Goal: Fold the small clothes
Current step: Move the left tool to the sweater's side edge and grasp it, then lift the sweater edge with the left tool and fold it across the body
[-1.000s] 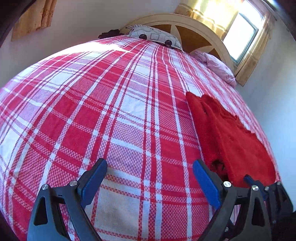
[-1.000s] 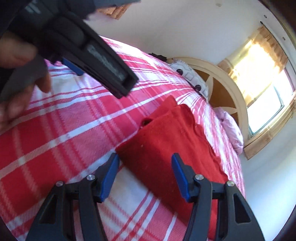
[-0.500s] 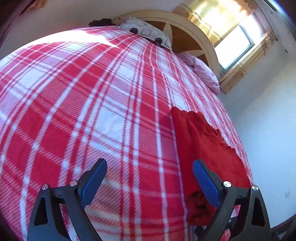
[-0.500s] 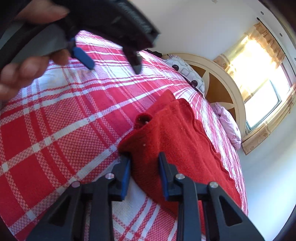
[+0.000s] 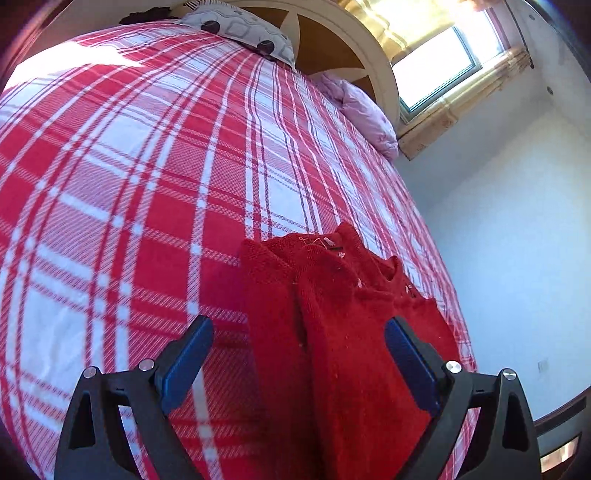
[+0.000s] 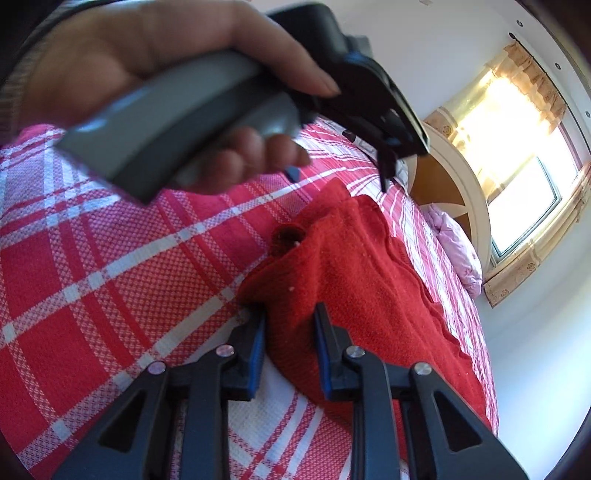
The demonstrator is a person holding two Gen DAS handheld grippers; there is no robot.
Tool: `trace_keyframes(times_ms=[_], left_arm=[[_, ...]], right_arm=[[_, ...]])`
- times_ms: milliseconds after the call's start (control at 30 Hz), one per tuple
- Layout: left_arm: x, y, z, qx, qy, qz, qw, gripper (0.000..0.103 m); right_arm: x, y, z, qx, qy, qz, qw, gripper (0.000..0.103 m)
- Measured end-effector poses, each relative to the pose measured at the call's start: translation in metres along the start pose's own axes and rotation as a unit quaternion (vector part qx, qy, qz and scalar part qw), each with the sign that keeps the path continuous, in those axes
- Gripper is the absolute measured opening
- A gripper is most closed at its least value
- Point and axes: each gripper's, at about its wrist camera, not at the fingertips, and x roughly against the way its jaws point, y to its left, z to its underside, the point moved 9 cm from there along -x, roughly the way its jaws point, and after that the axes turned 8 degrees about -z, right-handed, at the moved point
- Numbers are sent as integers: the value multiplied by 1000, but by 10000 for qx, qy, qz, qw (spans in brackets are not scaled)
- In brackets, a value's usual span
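A red knitted garment [image 5: 332, 280] lies folded lengthwise near the right edge of the red-and-white plaid bed [image 5: 147, 184]. My left gripper [image 5: 299, 325] hovers open just above the garment's near end, its blue pads well apart with the cloth below the gap. In the right wrist view my right gripper [image 6: 290, 312] is shut on the near left corner of the garment [image 6: 369, 266], the pads pinching the bunched cloth. A hand [image 6: 147, 55] holds the left gripper [image 6: 338, 177] above the garment's far end.
A patterned pillow [image 5: 240, 29] and a pink pillow [image 5: 362, 114] lie against the curved headboard [image 5: 332, 48]. A window [image 5: 436, 74] is behind it. The bed's right edge drops off close beside the garment, with a white wall beyond.
My right gripper closed onto the garment's corner. My left gripper swung right from over bare sheet until it stood over the red garment, still open.
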Motion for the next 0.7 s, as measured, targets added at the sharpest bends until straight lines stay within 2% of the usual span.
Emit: trace_keyframes(times_ms=[233, 300, 333, 367, 433, 500, 533, 567, 700], left_arm=[[-17, -2, -6, -281, 67, -111, 9995, 93], [-17, -4, -8, -348, 76, -109, 9993, 72], [-20, -5, -7, -317, 180, -30, 9993, 52], [-23, -4, -7, -303, 250, -62, 9992, 47], [-26, -5, -5, -357, 264, -103, 9990, 45], [-26, -6, -4, -336, 286, -81, 9990, 36], [-25, -4, -5, -287, 269, -73, 9992, 20], [-25, -3, -5, -248, 272, -53, 9993, 15], [-21, -4, -4, -313, 225, -170, 9991, 13]], right_arm=[[-1, -4, 1, -42, -23, -30, 10000, 26], [-2, -5, 1, -49, -28, -27, 10000, 26], [-2, -5, 1, -55, -33, -32, 10000, 26], [-2, -5, 1, -61, -37, -35, 10000, 26], [-2, -6, 1, -58, -42, -26, 10000, 25], [-2, -5, 1, -61, -45, -27, 10000, 25], [-2, -5, 1, -66, -49, -28, 10000, 25], [-2, -5, 1, -67, -50, -28, 10000, 24], [-1, -5, 2, -88, -68, -13, 9999, 21]])
